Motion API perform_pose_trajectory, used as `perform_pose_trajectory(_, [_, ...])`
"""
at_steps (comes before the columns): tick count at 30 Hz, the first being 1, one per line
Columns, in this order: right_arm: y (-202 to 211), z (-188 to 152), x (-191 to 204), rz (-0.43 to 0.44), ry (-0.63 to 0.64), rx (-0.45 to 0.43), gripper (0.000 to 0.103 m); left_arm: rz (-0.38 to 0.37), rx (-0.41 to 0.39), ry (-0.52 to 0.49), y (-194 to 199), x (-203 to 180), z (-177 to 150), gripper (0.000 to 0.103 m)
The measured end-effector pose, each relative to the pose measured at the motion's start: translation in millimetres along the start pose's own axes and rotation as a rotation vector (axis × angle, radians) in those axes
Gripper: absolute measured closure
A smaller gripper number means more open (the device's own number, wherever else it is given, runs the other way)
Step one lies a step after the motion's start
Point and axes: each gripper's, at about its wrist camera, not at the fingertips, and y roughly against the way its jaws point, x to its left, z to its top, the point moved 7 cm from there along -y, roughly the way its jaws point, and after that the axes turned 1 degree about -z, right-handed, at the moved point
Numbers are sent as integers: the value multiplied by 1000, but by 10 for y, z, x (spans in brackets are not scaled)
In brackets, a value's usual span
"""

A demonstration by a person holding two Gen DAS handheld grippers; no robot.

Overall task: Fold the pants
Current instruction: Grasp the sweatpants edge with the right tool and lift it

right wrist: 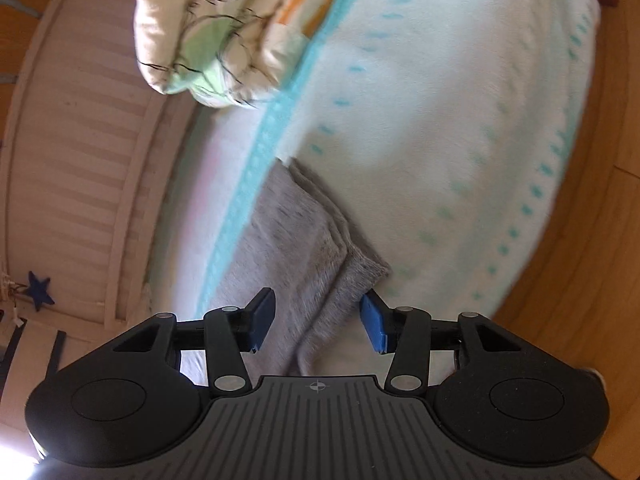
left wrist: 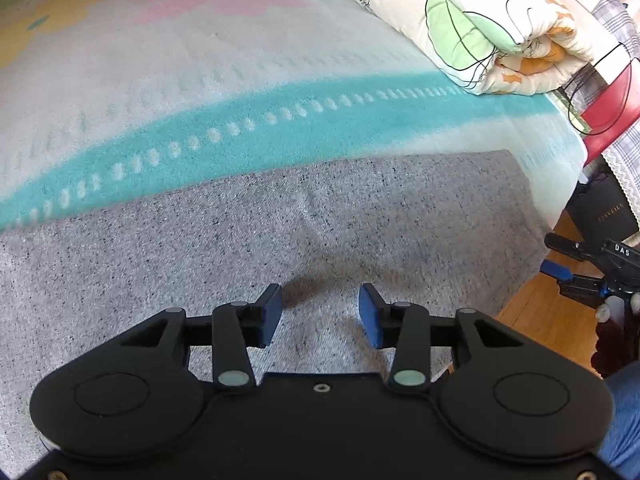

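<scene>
- On the bed's near edge, the grey pants point(left wrist: 280, 232) are lying flat on the blanket point(left wrist: 200, 80), already stacked in layers going by the right wrist view, where you can see a few fabric edges one over another
- left gripper point(left wrist: 320, 312) hangs right over the grey fabric, blue pads spread apart with nothing between them, just cloth below
- right gripper point(right wrist: 318, 318) is also spread wide, holding nothing; its pads sit either side of the layered corner of the pants point(right wrist: 304, 248), can't tell if they actually touch the cloth
- far edge of the pants runs pretty much along the teal stripe point(left wrist: 280, 120) of the blanket, straight line, no big wrinkles apart from one small crease mid-fabric
- right-hand end of the pants stops just short of the bed's corner, and past that it drops to the wooden floor point(left wrist: 536, 316)
- rolled-up floral quilt point(left wrist: 480, 28) sits at the far right of the bed, well apart from the pants, so there's a wide bare strip of blanket between them
- from the left wrist view the right gripper point(left wrist: 560, 272) shows off the bed's edge over the floor
- red thing with black cords point(left wrist: 608, 100) beside the quilt end, near the bed's corner
- right wrist view is kinda blurry, slatted white bed frame point(right wrist: 80, 140) off to its left
</scene>
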Motion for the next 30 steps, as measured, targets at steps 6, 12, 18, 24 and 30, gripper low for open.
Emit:
perform_pose_trajectory(6, [-84, 124, 107, -79, 52, -46, 58, 38, 1, -13, -50, -11, 7, 53])
perform_pose_trajectory(12, [-75, 109, 100, -87, 72, -77, 90, 93, 5, -14, -167, 46, 36, 53])
perform_pose_trajectory(18, [71, 186, 418, -96, 166, -73, 90, 124, 6, -68, -270, 43, 103, 52])
perform_pose_trajectory(24, [86, 281, 840, -145, 286, -49, 90, 88, -11, -110, -145, -32, -90, 52])
perform_pose_trajectory(30, [31, 286, 1324, -205, 410, -19, 90, 123, -4, -263, -69, -194, -442, 52])
